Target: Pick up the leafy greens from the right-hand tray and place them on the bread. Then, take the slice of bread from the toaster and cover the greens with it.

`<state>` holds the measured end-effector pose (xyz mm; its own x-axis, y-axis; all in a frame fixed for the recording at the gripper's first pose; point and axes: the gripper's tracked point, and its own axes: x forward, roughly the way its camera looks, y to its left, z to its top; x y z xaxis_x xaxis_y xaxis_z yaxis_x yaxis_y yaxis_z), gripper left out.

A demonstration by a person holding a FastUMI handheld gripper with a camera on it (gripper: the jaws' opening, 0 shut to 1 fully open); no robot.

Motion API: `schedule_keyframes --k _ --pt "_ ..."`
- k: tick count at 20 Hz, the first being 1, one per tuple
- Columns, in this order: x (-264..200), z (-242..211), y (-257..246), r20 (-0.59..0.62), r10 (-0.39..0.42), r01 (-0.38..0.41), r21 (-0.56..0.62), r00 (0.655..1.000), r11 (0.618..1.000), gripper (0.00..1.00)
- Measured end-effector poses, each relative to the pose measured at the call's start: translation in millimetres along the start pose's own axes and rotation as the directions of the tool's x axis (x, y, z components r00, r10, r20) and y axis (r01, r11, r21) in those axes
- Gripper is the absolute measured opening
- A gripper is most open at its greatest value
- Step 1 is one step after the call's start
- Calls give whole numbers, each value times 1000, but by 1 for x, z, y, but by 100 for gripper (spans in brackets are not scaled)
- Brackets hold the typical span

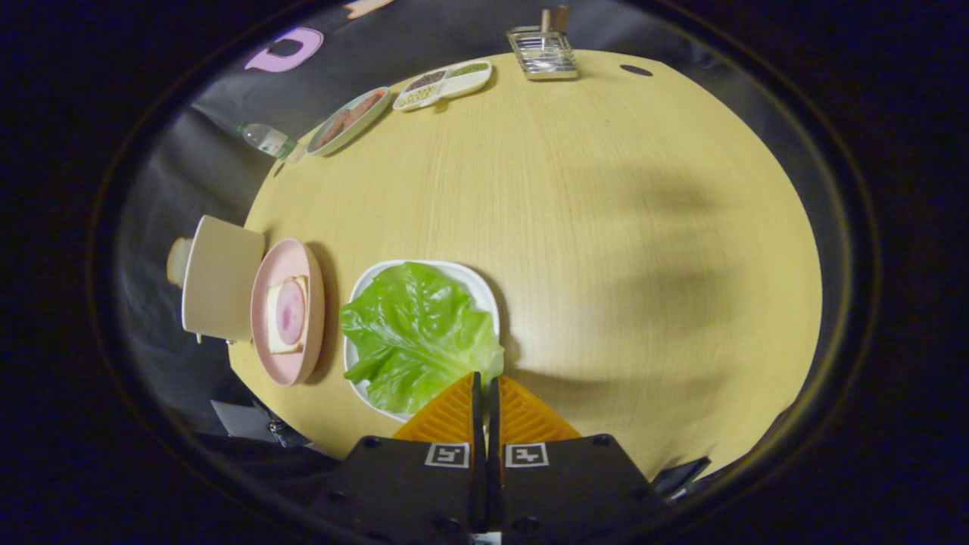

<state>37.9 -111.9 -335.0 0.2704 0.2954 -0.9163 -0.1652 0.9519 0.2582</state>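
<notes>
Gripper: the gripper (484, 382) has its fingers drawn nearly together, a thin slit between them, their tips at the near edge of the lettuce leaf; whether a fold of leaf is pinched in that slit cannot be told.
Leafy greens: one broad lettuce leaf (412, 333) lies just ahead of the fingers, at 11 o'clock from their tips, spread over the white tray (473, 278) and spilling past its rim.
Look of the leaf: bright green, crinkled and veined, glossy, with ruffled edges.
Bread: a slice topped with a round of pink meat (288, 314) rests on the pink plate (284, 371) at 10 o'clock from the fingers, just beside the tray; the short hop looks deliberate.
Toaster: the cream toaster (219, 276) stands beyond the plate, touching or nearly so, a second slice (178, 261) poking from its far side.
Table: the wooden table (606, 227) carries spare dishes (443, 83) and a metal rack (542, 53) at 12 o'clock, well apart.
Stage: judged to be the pickup; the leaf is not yet lifted.
</notes>
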Motion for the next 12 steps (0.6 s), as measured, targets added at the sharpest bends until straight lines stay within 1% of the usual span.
schedule_keyframes --k 3,5,8,12 --pt "-12 8 6 28 4 -4 6 1000 1000 4" --pt "-20 12 4 39 -18 18 -3 999 1000 4" --pt "-23 13 -6 54 -99 103 -76 994 992 4" --pt "-26 15 -13 85 -195 208 -183 977 961 4"
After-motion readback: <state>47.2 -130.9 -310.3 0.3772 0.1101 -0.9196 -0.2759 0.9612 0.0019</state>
